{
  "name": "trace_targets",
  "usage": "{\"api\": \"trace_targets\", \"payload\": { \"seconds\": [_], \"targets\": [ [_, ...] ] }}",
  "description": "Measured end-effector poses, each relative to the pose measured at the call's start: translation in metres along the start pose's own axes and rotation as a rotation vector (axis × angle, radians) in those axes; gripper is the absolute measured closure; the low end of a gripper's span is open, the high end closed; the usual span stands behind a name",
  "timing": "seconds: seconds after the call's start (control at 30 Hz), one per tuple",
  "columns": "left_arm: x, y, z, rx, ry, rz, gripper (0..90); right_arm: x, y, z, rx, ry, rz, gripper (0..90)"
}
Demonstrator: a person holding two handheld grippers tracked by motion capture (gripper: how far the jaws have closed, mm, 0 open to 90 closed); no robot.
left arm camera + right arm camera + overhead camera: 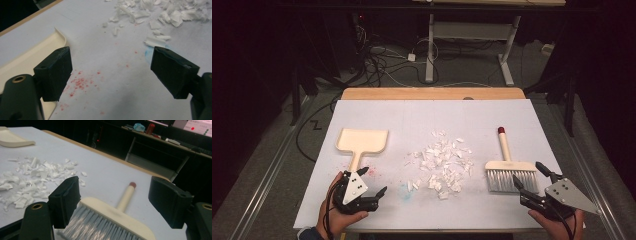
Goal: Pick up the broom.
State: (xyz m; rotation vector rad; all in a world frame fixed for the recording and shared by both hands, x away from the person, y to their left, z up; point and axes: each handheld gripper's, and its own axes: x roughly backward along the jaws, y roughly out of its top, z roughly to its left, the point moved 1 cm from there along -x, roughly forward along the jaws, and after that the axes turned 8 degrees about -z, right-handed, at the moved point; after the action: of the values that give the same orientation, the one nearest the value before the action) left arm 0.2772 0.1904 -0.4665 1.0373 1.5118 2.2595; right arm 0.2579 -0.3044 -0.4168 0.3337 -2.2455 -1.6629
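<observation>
A cream dustpan (362, 141) lies at the left of the white sheet, its handle pointing toward me. My left gripper (374, 181) hovers open just right of that handle's end, with the dustpan's edge (30, 56) beside its left jaw. A pile of white paper scraps (442, 162) covers the middle of the sheet, with scraps (160, 15) ahead of the left gripper. A cream brush (510, 170) with grey bristles and a red-tipped handle lies at the right. My right gripper (529, 175) is open, its jaws either side of the brush head (112, 220), nothing held.
Red specks (80, 82) and a blue smudge (148, 52) mark the sheet near the left gripper. The wooden table edge (432, 93) runs along the far side. Beyond it stand a desk frame (472, 35) and cables on the floor.
</observation>
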Motion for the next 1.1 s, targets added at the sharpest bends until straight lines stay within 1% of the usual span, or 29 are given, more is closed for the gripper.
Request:
{"api": "trace_targets", "payload": {
  "seconds": [0.03, 0.1, 0.13, 0.23, 0.33, 0.37, 0.43, 0.47, 0.5, 0.53, 0.57, 0.6, 0.63, 0.7, 0.77, 0.8, 0.87, 0.93, 0.97, 1.0, 1.03, 1.07, 1.1],
  "targets": [
    [-0.003, 0.0, -0.003, -0.002, -0.014, 0.015, 16.5, -0.001, 0.0, -0.001, -0.01, -0.004, 0.0, 25.9],
    [-0.005, 0.0, -0.005, -0.024, -0.009, 0.029, 16.5, -0.003, -0.001, -0.002, -0.021, 0.002, 0.009, 24.8],
    [-0.005, 0.0, -0.006, -0.029, -0.009, 0.035, 16.5, -0.004, -0.003, -0.002, -0.016, 0.002, 0.018, 24.7],
    [-0.005, 0.0, -0.005, -0.022, -0.006, 0.035, 16.5, -0.008, -0.007, -0.002, 0.009, 0.002, 0.052, 23.7],
    [-0.004, -0.001, -0.006, -0.021, -0.008, 0.036, 16.5, -0.014, -0.007, -0.006, 0.007, -0.016, 0.069, 23.5],
    [-0.004, -0.001, -0.007, -0.022, -0.012, 0.039, 16.5, -0.016, -0.007, -0.008, 0.009, -0.025, 0.077, 23.4],
    [-0.005, -0.002, -0.008, -0.028, -0.006, 0.056, 16.5, -0.022, -0.006, -0.012, 0.01, -0.038, 0.092, 23.2],
    [-0.005, -0.002, -0.008, -0.028, -0.006, 0.056, 16.5, -0.027, -0.005, -0.016, 0.016, -0.038, 0.107, 22.9],
    [-0.006, -0.003, -0.008, -0.028, -0.003, 0.068, 16.6, -0.033, -0.003, -0.021, 0.017, -0.046, 0.127, 22.9],
    [-0.007, -0.003, -0.008, -0.029, -0.004, 0.074, 16.5, -0.037, -0.002, -0.024, 0.013, -0.055, 0.136, 23.1],
    [-0.007, -0.003, -0.008, -0.029, -0.004, 0.074, 16.5, -0.037, -0.002, -0.024, 0.013, -0.055, 0.136, 23.1],
    [-0.008, -0.004, -0.007, -0.029, 0.0, 0.081, 16.5, -0.043, -0.001, -0.03, -0.003, -0.06, 0.143, 23.6],
    [-0.008, -0.004, -0.007, -0.027, -0.001, 0.082, 16.5, -0.063, 0.001, -0.041, -0.017, -0.083, 0.21, 23.5],
    [-0.009, -0.005, -0.006, -0.022, 0.0, 0.092, 16.6, -0.079, 0.001, -0.048, -0.046, -0.098, 0.278, 23.6],
    [-0.01, -0.006, -0.006, -0.019, -0.007, 0.101, 16.5, -0.098, 0.002, -0.053, -0.059, -0.102, 0.317, 26.9],
    [-0.01, -0.007, -0.006, -0.017, -0.012, 0.104, 16.5, -0.107, 0.001, -0.054, -0.06, -0.099, 0.363, 25.8],
    [-0.01, -0.008, -0.006, -0.007, -0.024, 0.103, 16.5, -0.125, -0.002, -0.055, -0.099, -0.071, 0.437, 26.1],
    [-0.01, -0.008, -0.006, -0.006, -0.027, 0.099, 16.5, -0.142, -0.011, -0.056, -0.136, -0.073, 0.523, 26.4],
    [-0.009, -0.008, -0.006, -0.008, -0.032, 0.099, 16.5, -0.148, -0.015, -0.057, -0.152, -0.066, 0.556, 26.6],
    [-0.009, -0.008, -0.007, -0.009, -0.035, 0.097, 16.5, -0.155, -0.022, -0.058, -0.17, -0.062, 0.601, 26.7],
    [-0.009, -0.008, -0.007, -0.01, -0.04, 0.099, 16.5, -0.162, -0.031, -0.057, -0.207, -0.039, 0.656, 26.6],
    [-0.009, -0.009, -0.007, -0.008, -0.044, 0.104, 16.5, -0.167, -0.036, -0.057, -0.221, -0.016, 0.696, 26.8],
    [-0.01, -0.009, -0.006, -0.004, -0.046, 0.107, 16.5, -0.171, -0.041, -0.056, -0.23, 0.0, 0.717, 28.7]
  ]
}}
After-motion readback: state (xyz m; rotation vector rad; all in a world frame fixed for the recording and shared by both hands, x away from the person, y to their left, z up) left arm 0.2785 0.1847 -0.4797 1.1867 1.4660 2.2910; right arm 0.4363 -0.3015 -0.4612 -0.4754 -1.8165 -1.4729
